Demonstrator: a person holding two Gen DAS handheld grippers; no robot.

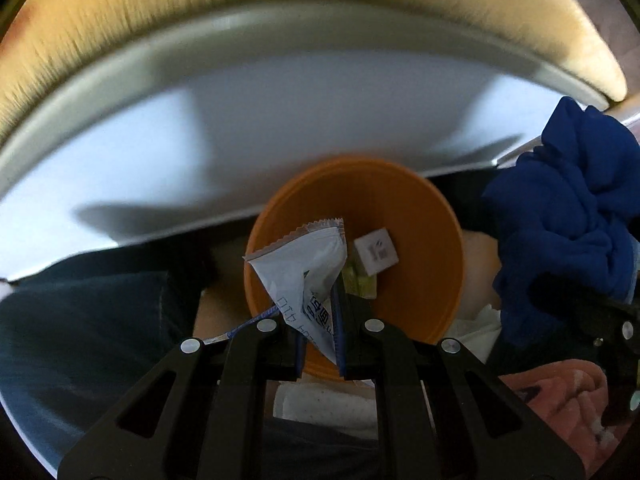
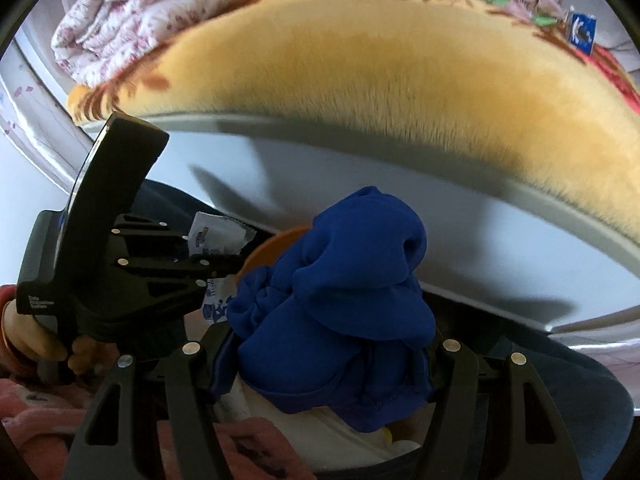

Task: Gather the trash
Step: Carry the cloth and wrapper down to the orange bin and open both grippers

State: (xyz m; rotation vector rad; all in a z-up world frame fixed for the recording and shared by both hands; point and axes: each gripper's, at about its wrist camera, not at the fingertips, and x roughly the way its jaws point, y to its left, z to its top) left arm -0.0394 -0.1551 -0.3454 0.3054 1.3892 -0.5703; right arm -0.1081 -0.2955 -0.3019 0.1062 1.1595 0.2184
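Two grippers over the orange bin (image 1: 432, 216): the left gripper (image 1: 320, 344) has its jaws clenched on a white sachet wrapper (image 1: 304, 264), hanging just above the bin's mouth. Right gripper (image 2: 324, 352), jaws grasping a bunched blue cloth (image 2: 344, 300), sits just right of the bin. Small white box (image 1: 376, 250) lies inside.

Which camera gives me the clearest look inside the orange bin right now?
The left wrist view: it looks straight down into the round orange plastic bin, showing a small white box at the bottom. The right wrist view shows only a sliver of its rim, behind the crumpled blue cloth.
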